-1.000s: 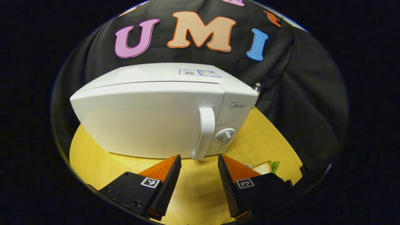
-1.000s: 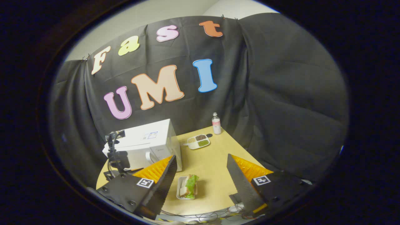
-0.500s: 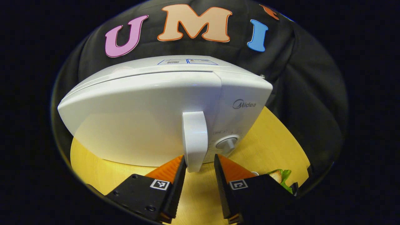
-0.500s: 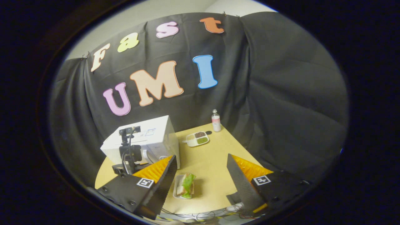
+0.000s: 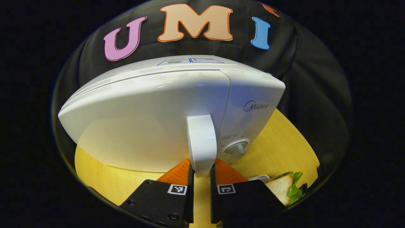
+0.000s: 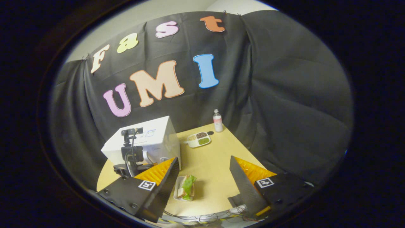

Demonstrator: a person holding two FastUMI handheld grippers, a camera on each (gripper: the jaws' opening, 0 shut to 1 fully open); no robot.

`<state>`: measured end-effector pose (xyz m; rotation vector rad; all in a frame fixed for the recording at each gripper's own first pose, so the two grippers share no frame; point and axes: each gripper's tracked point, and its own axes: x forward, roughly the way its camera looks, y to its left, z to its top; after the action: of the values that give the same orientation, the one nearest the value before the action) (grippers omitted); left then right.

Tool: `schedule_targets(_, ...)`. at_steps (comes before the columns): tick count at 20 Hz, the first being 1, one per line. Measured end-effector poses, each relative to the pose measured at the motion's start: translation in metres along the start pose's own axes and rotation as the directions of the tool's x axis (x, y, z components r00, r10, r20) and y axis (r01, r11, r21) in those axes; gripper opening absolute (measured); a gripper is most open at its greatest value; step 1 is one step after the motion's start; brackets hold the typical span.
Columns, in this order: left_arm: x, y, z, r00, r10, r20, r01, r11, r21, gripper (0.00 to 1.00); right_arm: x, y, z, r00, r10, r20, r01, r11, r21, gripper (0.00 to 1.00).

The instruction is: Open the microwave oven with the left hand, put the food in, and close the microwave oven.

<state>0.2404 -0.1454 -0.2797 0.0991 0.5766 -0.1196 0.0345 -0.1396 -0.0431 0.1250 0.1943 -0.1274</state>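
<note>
A white microwave oven [image 5: 148, 114] stands on the yellow table [image 5: 278, 142], its door shut. My left gripper [image 5: 201, 172] is shut on the lower end of the door's white upright handle [image 5: 201, 141], one orange finger [image 5: 180, 167] on each side. The sandwich with lettuce [image 5: 286, 188] lies on a small white plate at the right of the left gripper view. In the right gripper view, the microwave oven [image 6: 152, 142] sits far off at the left with the left gripper [image 6: 131, 158] in front of it. My right gripper [image 6: 204, 177] hangs open high above the sandwich [image 6: 186, 188].
A divided white dish of grains [image 6: 198, 139] and a small bottle [image 6: 217, 120] stand at the table's far end, beside the black cloth wall. Cables [image 6: 202, 218] lie below the table's near edge. The control knob [image 5: 237, 147] is right of the handle.
My left gripper moved forward to the door handle and closed on it. The right gripper held its height and stayed open.
</note>
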Motion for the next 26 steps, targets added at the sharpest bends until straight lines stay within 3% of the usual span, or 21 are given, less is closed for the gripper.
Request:
schedule_targets(3, -0.002, 0.000, -0.002, 1.000, 0.001, -0.012, -0.001, 1.000, 0.005, 0.20, -0.002, 0.007, -0.002, 1.000, 0.017, -0.001, -0.017, 1.000, -0.010, 0.99)
schedule_targets(11, -0.004, -0.001, -0.003, 1.000, -0.020, -0.015, 0.019, 0.999, -0.028, 0.07, -0.009, 0.017, -0.012, 1.000, 0.027, -0.015, -0.027, 0.999, -0.024, 0.99)
schedule_targets(15, -0.005, 0.000, -0.003, 1.000, 0.005, -0.002, -0.006, 0.998, -0.064, 0.04, -0.010, 0.017, -0.014, 1.000, 0.017, -0.016, -0.017, 0.999, -0.040, 0.99)
schedule_targets(16, -0.011, -0.001, -0.010, 1.000, 0.008, -0.029, -0.011, 0.997, -0.083, 0.04, -0.011, 0.016, -0.017, 1.000, 0.016, -0.020, -0.017, 0.999, -0.042, 0.91)
schedule_targets(18, -0.033, -0.003, -0.026, 1.000, -0.014, -0.016, 0.013, 0.998, -0.069, 0.04, -0.009, 0.016, -0.021, 0.999, 0.015, -0.030, -0.016, 0.999, -0.041, 0.91)
schedule_targets(19, -0.045, -0.003, -0.035, 0.999, -0.031, -0.009, 0.030, 0.998, -0.051, 0.04, -0.007, 0.017, -0.023, 0.999, 0.016, -0.036, -0.018, 0.999, -0.041, 0.99)
schedule_targets(20, -0.055, -0.003, -0.044, 0.999, -0.044, -0.012, 0.043, 0.998, -0.048, 0.04, -0.005, 0.018, -0.025, 0.999, 0.021, -0.043, -0.023, 0.999, -0.042, 0.99)
schedule_targets(21, -0.065, -0.001, -0.052, 0.998, -0.055, -0.020, 0.055, 0.998, -0.040, 0.04, -0.004, 0.019, -0.025, 0.999, 0.027, -0.045, -0.029, 0.999, -0.046, 0.91)
schedule_targets(23, -0.080, 0.002, -0.063, 0.997, -0.064, -0.035, 0.063, 0.997, -0.034, 0.05, 0.000, 0.020, -0.026, 0.998, 0.032, -0.045, -0.035, 0.998, -0.059, 0.91)
schedule_targets(24, -0.085, 0.004, -0.067, 0.998, -0.062, -0.031, 0.061, 0.998, -0.028, 0.06, 0.002, 0.022, -0.028, 0.998, 0.037, -0.052, -0.040, 0.997, -0.060, 0.99)
schedule_targets(26, -0.095, 0.007, -0.075, 0.998, -0.054, -0.037, 0.053, 0.998, -0.014, 0.09, 0.003, 0.027, -0.031, 0.997, 0.050, -0.060, -0.054, 0.997, -0.059, 0.99)
